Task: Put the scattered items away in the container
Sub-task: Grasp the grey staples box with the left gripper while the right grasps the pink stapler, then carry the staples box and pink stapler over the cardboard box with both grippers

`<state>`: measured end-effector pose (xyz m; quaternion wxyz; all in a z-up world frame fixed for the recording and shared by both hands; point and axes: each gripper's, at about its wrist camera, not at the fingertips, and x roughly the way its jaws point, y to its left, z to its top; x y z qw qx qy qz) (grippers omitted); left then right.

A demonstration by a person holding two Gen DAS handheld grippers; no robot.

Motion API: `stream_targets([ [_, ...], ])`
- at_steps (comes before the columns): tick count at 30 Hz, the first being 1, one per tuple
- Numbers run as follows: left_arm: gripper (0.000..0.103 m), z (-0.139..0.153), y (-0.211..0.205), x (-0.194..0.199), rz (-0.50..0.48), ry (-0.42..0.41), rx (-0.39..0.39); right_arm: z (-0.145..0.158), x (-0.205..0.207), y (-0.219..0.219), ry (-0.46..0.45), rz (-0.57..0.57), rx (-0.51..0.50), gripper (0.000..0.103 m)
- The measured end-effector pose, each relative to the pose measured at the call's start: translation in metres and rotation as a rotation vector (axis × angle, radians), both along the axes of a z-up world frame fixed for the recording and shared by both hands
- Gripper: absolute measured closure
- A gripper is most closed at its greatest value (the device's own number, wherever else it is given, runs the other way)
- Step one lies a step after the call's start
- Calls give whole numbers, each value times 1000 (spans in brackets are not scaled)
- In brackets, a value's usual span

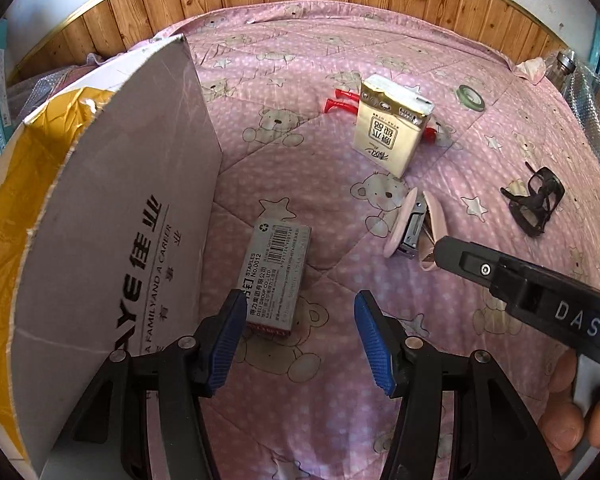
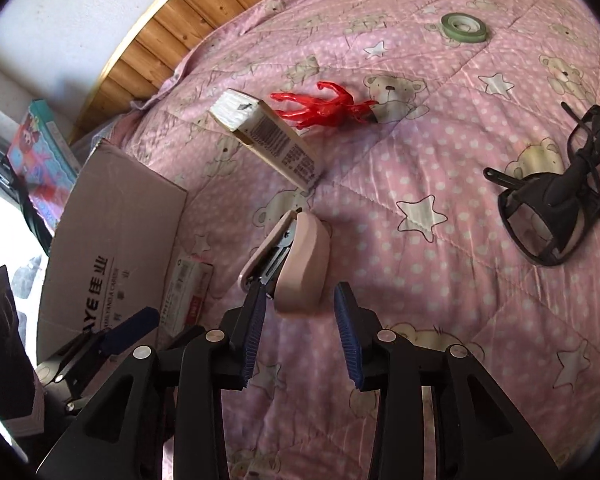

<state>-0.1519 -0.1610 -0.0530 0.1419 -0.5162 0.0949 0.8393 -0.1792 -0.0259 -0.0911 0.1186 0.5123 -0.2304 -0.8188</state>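
My right claw (image 2: 300, 312) sits spread around the pink stapler (image 2: 296, 264) on the quilt (image 2: 440, 128), well short of the cardboard box (image 2: 112, 236), and its rounded back may slip free as I squeeze.

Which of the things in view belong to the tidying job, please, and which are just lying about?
Job:
- grey cardboard box
- grey staples carton
- pink stapler
- cream tissue pack
- red plastic figure
- green tape roll
- black folded glasses
- left gripper
- right gripper

Lying about:
- glass jar
- colourful book
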Motion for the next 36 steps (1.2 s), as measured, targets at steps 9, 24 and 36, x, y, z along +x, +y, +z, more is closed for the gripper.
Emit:
stream_targets([
  [9,46,-16,6,-8,22,59,-54,-1,-9,-9,59,75,15,75],
  [24,36,12,-14,11,45,109,96,17,8,34,99,33,195,81],
  [36,62,9,8,12,-68,96,138,14,18,36,98,57,171,81],
])
